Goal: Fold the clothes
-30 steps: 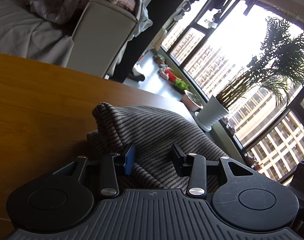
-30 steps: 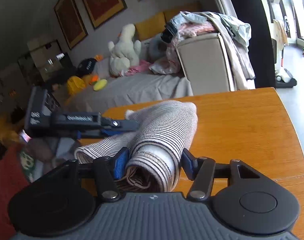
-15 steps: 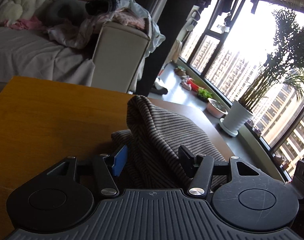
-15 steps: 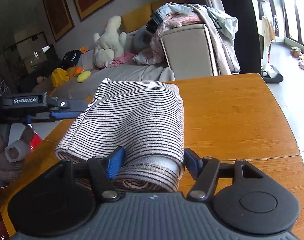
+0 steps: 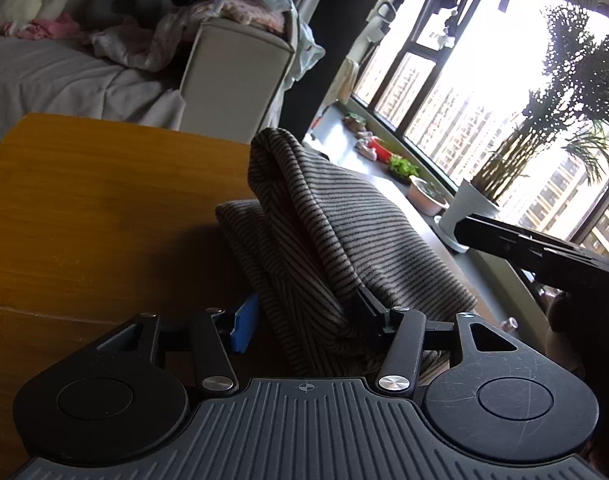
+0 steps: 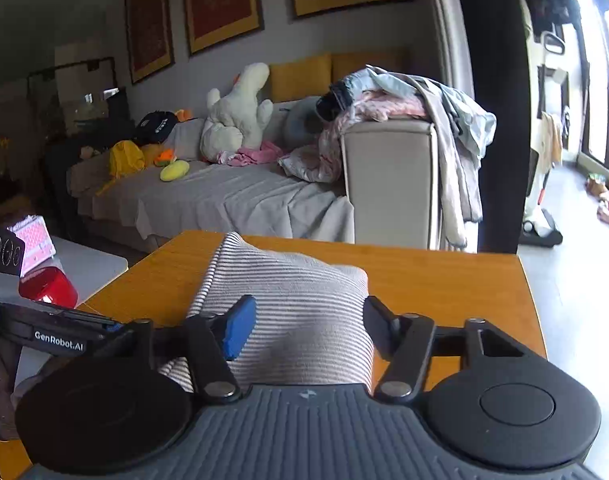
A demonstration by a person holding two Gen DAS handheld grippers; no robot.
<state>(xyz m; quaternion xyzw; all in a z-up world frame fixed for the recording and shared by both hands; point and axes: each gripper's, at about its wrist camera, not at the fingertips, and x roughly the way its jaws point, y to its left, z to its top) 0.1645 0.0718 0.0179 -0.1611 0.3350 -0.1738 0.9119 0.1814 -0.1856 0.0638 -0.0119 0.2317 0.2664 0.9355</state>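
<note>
So both grippers are on the same striped knit garment [image 5: 328,232] here, and it's sitting folded up on the wooden surface [image 5: 84,208], bunched toward the window-side edge.

From the left wrist view, the left gripper [image 5: 304,316] has its jaws spread fairly wide with a thick wad of the striped fabric between them. The black pad on one side is pressed right into the cloth, but the blue pad on the other side looks just clear of it, so honestly I can't tell if it's actually clamping or just sitting around the bundle. One fold of the garment stands up in a peak ahead of the jaws, and a flatter layer lies under it on the surface. The right gripper's dark body [image 5: 544,248] pokes in from the right edge.

Right wrist view: the right gripper [image 6: 304,320] straddles the folded bundle [image 6: 288,304], jaws apart, blue pad touching the fabric on one side and the black pad right at the other edge. Same deal, can't say whether it's squeezing. The left gripper [image 6: 56,332] shows at the left, marked "GenRobot.AI".

Background is a sofa [image 6: 224,196] with a white plush toy [image 6: 236,116] and a heap of laundry [image 6: 404,100] on its arm, plus a potted palm [image 5: 544,120] by the window.
</note>
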